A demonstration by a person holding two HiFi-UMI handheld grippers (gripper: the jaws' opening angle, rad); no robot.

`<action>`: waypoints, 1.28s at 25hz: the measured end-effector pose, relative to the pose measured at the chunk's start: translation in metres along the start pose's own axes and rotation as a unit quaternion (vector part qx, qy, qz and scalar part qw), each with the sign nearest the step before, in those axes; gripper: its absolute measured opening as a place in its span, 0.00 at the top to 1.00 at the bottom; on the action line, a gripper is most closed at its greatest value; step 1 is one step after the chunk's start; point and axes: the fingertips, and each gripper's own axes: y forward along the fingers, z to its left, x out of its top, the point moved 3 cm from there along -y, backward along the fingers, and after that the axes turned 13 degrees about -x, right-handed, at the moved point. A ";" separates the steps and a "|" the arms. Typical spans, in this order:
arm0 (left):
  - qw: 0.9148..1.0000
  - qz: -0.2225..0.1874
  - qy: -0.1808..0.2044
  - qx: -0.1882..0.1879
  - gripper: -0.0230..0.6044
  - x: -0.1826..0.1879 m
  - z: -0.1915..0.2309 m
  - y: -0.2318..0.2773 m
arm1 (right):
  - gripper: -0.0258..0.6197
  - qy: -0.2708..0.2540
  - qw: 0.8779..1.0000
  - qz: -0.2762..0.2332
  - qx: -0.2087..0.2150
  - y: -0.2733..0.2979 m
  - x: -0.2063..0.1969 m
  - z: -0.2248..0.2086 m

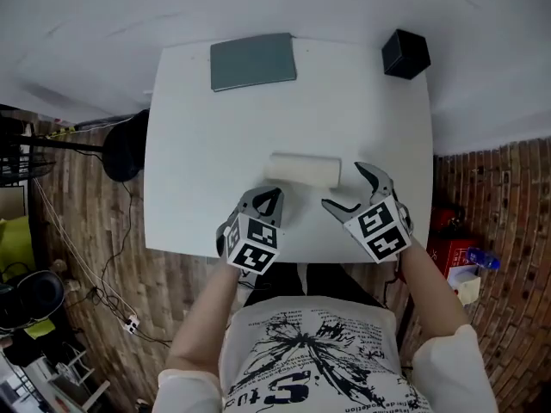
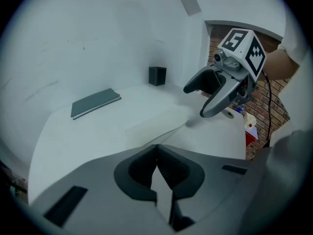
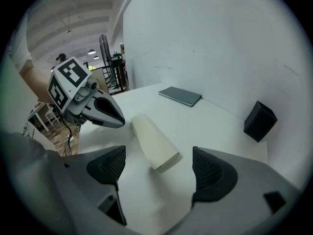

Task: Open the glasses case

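Note:
A cream glasses case (image 1: 303,170) lies closed on the white table (image 1: 198,162), just beyond both grippers. My left gripper (image 1: 263,194) hovers at the case's near left end, jaws shut with nothing between them; in its own view the tips (image 2: 156,148) meet and the case (image 2: 156,121) lies ahead. My right gripper (image 1: 344,186) stands open by the case's right end. In the right gripper view the case (image 3: 152,140) lies ahead of the wide gap between the jaws (image 3: 159,168), apart from both pads, with the left gripper (image 3: 105,112) over its far end.
A flat grey book-like slab (image 1: 253,61) lies at the table's far edge. A small black box (image 1: 405,53) stands at the far right corner. The table's near edge (image 1: 198,249) runs under my hands; brick floor and cables lie to both sides.

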 end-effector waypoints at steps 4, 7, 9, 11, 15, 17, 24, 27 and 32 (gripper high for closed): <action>1.000 0.020 -0.018 0.002 0.94 -0.007 0.016 0.014 | 0.28 -0.014 1.000 0.014 0.004 0.016 0.001 0.006; 0.999 0.021 -0.049 0.007 0.94 -0.010 0.027 0.018 | 0.29 -0.028 0.999 0.027 0.009 0.024 0.001 0.013; 0.998 0.019 -0.061 0.003 0.94 -0.012 0.030 0.019 | 0.30 -0.046 0.998 0.037 0.010 0.029 0.000 0.016; 0.998 0.017 -0.064 0.001 0.94 -0.012 0.031 0.019 | 0.33 -0.066 0.997 0.046 0.007 0.033 -0.001 0.018; 0.997 0.013 -0.074 -0.003 0.94 -0.012 0.031 0.020 | 0.43 -0.094 0.994 0.061 0.004 0.038 -0.002 0.021; 0.996 0.009 -0.086 -0.009 0.94 -0.012 0.031 0.020 | 0.47 -0.108 0.992 0.065 0.005 0.040 -0.003 0.024; 0.994 0.018 -0.101 -0.030 0.94 -0.013 0.032 0.020 | 0.54 -0.204 0.976 0.080 -0.020 0.048 -0.008 0.026; 0.994 0.019 -0.099 -0.033 0.94 -0.013 0.032 0.020 | 0.59 -0.227 0.969 0.089 -0.031 0.049 -0.008 0.023; 0.994 0.022 -0.102 -0.039 0.94 -0.011 0.032 0.019 | 0.60 -0.245 0.964 0.097 -0.023 0.049 -0.008 0.023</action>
